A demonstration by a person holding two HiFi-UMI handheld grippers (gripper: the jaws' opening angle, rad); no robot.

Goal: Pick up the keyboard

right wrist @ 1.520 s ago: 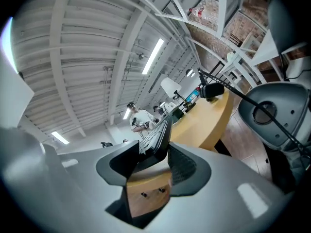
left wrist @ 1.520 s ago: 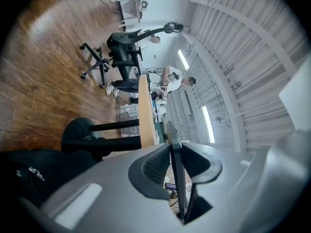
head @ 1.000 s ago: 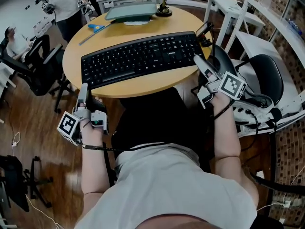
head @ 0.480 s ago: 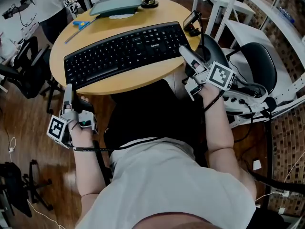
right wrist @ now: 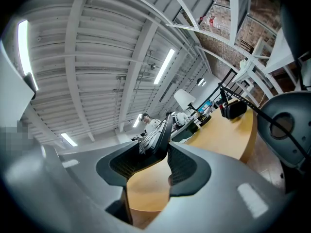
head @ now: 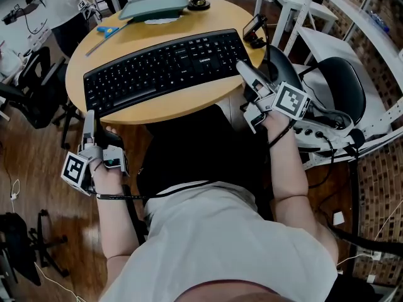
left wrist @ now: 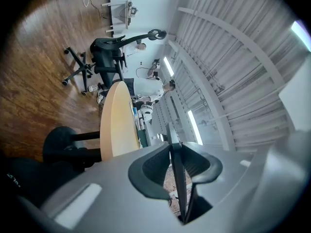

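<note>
A black keyboard (head: 164,68) lies flat across the round wooden table (head: 157,111). My right gripper (head: 247,74) is at its near right corner, jaws apart. In the right gripper view the keyboard (right wrist: 149,141) shows edge-on just beyond the gripper (right wrist: 166,139), and bare tabletop shows between the jaws. No pad visibly presses on it. My left gripper (head: 90,123) hangs off the table's near left edge, below and apart from the keyboard. In the left gripper view, the left gripper (left wrist: 171,132) is shut on nothing and only the table's rim (left wrist: 115,125) shows.
A grey-green tray (head: 154,6), a lamp base (head: 197,4) and blue scissors (head: 107,30) lie at the table's far side. A small black device (head: 254,33) sits at its right rim. A black chair (head: 343,87) and white desks (head: 327,39) stand on the right, and another chair (head: 25,87) on the left.
The head view has shifted a little. Both grippers and the keyboard keep their places relative to the table.
</note>
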